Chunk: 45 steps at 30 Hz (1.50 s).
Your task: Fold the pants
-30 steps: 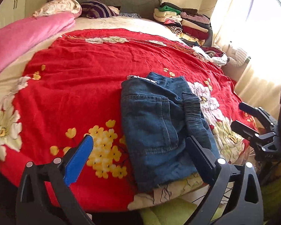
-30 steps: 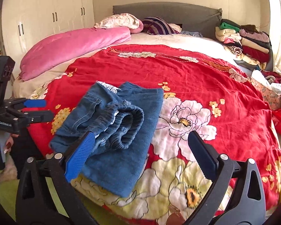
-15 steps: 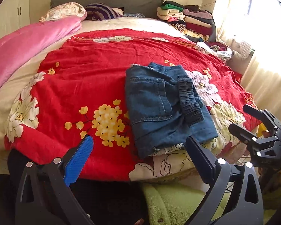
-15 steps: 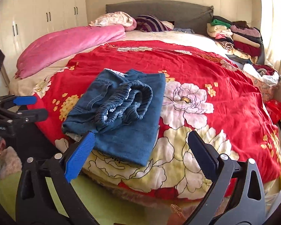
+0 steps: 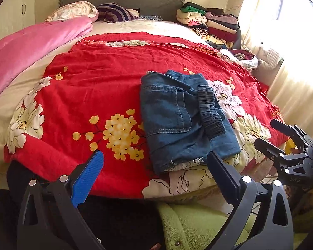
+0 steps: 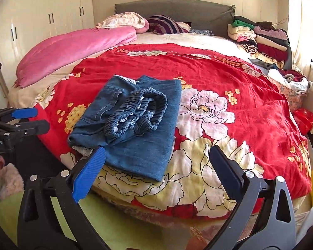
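the folded denim pants (image 5: 183,118) are seen near the bed's (image 5: 98,79) foot edge, long axis running away from both tools. the left tool (image 5: 156,166) and right tool (image 6: 156,158) are held spread, empty; neither is clearly nearer.

Folded denim pants (image 5: 183,120) lie on the red floral bedspread (image 5: 98,87), at twelve o'clock from the left gripper (image 5: 154,166), whose jaws stand apart, holding nothing.

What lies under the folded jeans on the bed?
The folded jeans rest on the red floral bedspread; white lacy fabric peeks from their near edge. Anything deeper inside is covered.
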{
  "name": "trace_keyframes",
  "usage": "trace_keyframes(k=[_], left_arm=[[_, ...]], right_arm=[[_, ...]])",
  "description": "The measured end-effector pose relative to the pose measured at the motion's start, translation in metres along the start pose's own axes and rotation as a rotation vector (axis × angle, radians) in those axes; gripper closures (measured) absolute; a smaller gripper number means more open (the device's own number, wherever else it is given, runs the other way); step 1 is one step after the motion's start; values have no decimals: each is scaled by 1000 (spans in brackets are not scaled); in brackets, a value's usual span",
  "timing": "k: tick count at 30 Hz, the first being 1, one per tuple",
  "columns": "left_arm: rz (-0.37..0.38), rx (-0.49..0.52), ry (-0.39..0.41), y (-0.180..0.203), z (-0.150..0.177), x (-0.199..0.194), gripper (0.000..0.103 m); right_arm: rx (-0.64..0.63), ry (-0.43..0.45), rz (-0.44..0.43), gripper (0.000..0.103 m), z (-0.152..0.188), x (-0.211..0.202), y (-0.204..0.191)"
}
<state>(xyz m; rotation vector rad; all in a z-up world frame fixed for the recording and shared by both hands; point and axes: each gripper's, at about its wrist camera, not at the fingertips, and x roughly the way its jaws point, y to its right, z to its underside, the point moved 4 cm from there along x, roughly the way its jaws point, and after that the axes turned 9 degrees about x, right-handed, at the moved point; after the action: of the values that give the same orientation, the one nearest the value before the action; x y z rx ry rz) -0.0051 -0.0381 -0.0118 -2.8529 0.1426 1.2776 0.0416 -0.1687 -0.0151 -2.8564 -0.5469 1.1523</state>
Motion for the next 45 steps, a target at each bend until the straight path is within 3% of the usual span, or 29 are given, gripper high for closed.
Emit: trace_keyframes(k=[45], left_arm=[[-26,-3,-12,0,0,-3,4]], right_arm=[[11,-3,2,9,-2,-4,3]])
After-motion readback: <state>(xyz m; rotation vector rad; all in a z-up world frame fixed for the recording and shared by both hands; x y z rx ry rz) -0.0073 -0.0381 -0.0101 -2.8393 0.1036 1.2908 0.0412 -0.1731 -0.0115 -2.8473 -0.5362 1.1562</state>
